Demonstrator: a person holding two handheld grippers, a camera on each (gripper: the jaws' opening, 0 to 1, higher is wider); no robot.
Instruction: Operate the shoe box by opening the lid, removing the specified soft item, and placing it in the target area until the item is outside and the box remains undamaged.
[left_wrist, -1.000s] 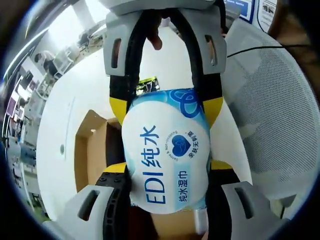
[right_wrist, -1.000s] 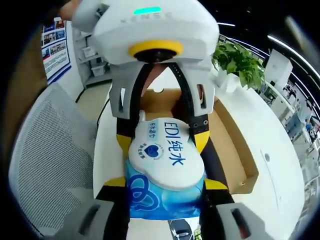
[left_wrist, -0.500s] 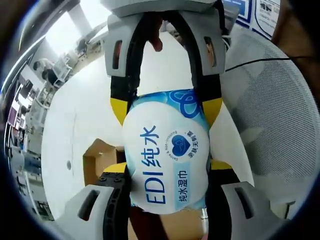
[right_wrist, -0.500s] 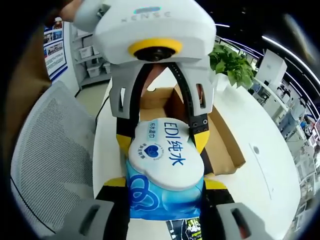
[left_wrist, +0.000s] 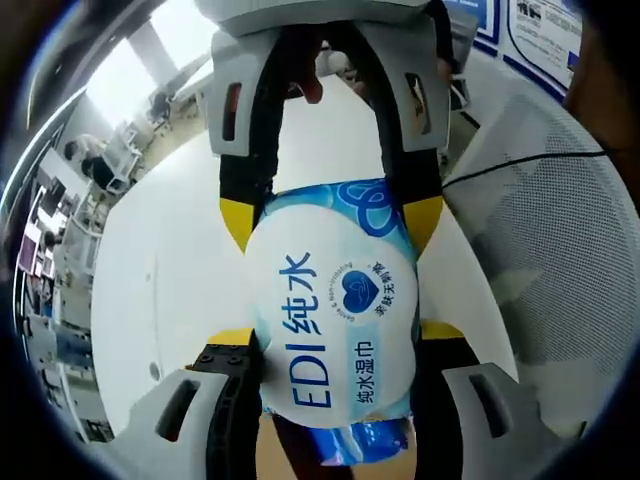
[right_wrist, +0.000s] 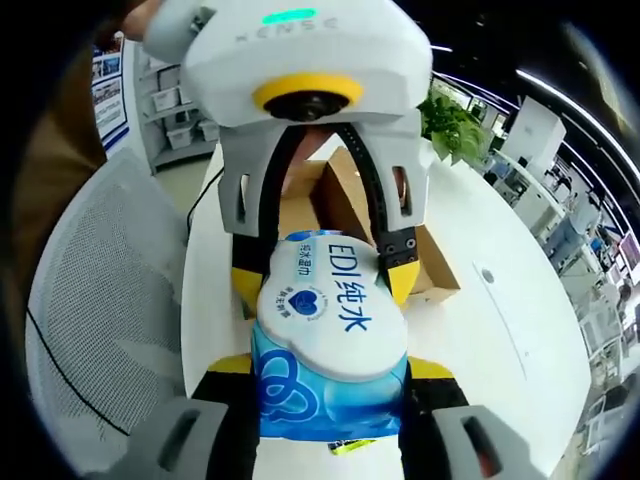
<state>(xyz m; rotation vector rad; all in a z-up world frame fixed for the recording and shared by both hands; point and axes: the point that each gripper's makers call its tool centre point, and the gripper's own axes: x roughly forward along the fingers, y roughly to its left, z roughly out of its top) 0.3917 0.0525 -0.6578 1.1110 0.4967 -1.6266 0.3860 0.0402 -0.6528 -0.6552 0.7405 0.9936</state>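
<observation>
A soft blue-and-white pack of wet wipes (left_wrist: 335, 310) is held in the air by both grippers, one at each end. My left gripper (left_wrist: 335, 340) is shut on its near end, and my right gripper (left_wrist: 332, 215) reaches in from above, shut on the far end. In the right gripper view the same pack (right_wrist: 330, 340) sits in my right gripper (right_wrist: 330, 367), with my left gripper (right_wrist: 322, 280) clamped on it from the top. The brown cardboard shoe box (right_wrist: 432, 265) stands open on the table behind the pack, partly hidden.
A white table (right_wrist: 490, 350) spreads under the box and shows in the left gripper view as the table (left_wrist: 170, 270). A grey mesh chair (right_wrist: 90, 300) stands beside it. A green plant (right_wrist: 455, 125) sits at the far edge.
Both grippers have carried the pack up and away from the box. The box has dropped out of the left gripper view and looks smaller and farther off in the right gripper view.
</observation>
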